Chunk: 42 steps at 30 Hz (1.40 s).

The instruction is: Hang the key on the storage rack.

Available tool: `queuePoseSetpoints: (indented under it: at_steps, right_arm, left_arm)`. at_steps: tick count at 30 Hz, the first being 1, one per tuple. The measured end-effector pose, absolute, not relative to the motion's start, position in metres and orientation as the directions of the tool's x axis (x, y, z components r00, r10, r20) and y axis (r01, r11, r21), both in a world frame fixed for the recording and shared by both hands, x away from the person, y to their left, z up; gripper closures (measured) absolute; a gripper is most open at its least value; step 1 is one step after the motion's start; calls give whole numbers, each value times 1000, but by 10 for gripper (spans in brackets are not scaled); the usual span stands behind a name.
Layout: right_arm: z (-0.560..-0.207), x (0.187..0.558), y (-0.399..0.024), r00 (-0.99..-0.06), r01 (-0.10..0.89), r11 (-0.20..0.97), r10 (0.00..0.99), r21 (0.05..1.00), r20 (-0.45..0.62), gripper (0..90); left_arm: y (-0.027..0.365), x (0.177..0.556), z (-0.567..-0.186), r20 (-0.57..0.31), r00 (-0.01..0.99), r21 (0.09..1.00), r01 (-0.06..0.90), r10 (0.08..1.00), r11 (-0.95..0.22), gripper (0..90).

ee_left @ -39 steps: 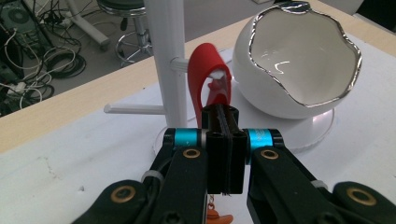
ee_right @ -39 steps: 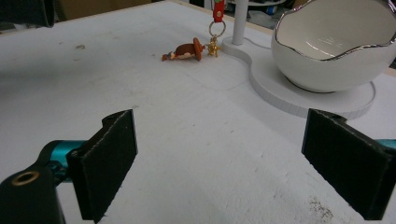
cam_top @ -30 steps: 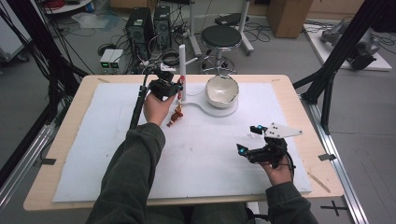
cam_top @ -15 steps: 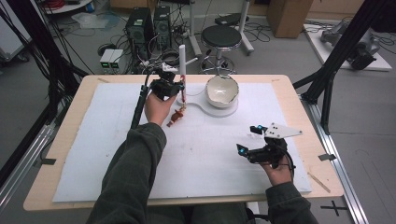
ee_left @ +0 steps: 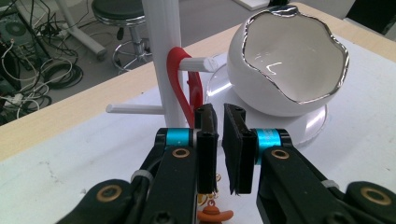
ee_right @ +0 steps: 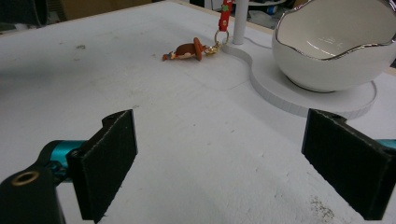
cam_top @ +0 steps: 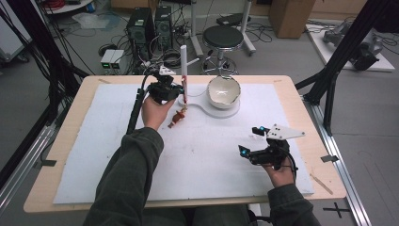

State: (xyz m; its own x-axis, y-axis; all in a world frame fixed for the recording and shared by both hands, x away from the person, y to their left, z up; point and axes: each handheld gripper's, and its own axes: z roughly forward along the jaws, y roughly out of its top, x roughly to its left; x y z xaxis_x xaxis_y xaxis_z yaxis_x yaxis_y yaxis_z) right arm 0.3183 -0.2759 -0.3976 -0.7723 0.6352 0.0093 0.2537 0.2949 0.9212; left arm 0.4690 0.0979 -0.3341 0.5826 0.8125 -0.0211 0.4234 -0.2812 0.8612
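Keychain: red strap (ee_left: 180, 81) looped over a peg of the white stand (cam_top: 184, 61); brown charm (ee_right: 187, 50) resting on the mat.
Handling: I judge it light and floppy; best held by the strap.
Left gripper (ee_left: 219, 140): jaws nearly closed, grasp unclear.
Right gripper (ee_right: 233, 163): wide open, empty.
Bowl (cam_top: 224, 91): glazed, likely fragile.

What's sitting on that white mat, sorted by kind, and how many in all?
Bowl: 1
Peg stand: 1
Keychain with red strap: 1
Hand-held grippers: 2, left and right
Total: 5
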Motion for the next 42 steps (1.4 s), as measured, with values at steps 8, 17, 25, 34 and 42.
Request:
queuePoseSetpoints:
  at_steps: [8, 17, 25, 34, 42]
  right_arm:
    - [-398, 319, -276, -767, 253, 294, 641, 922, 6, 94]
    - [-397, 319, -277, -765, 254, 288, 644, 923, 9, 94]
    - [-397, 319, -278, -758, 257, 275, 652, 927, 17, 94]
    - [-397, 319, -279, -752, 265, 268, 659, 926, 25, 94]
    - [-397, 320, -277, -757, 260, 273, 654, 926, 20, 94]
  left_arm:
    - [109, 460, -333, -28, 602, 861, 420, 798, -287, 792]
    - [118, 445, -333, -36, 621, 871, 403, 783, -280, 763]
    - [124, 434, -330, -30, 638, 876, 388, 769, -287, 724]
    - [131, 424, -329, -29, 657, 884, 369, 753, -288, 671]
    - [131, 419, -330, -26, 684, 879, 363, 729, -310, 623]
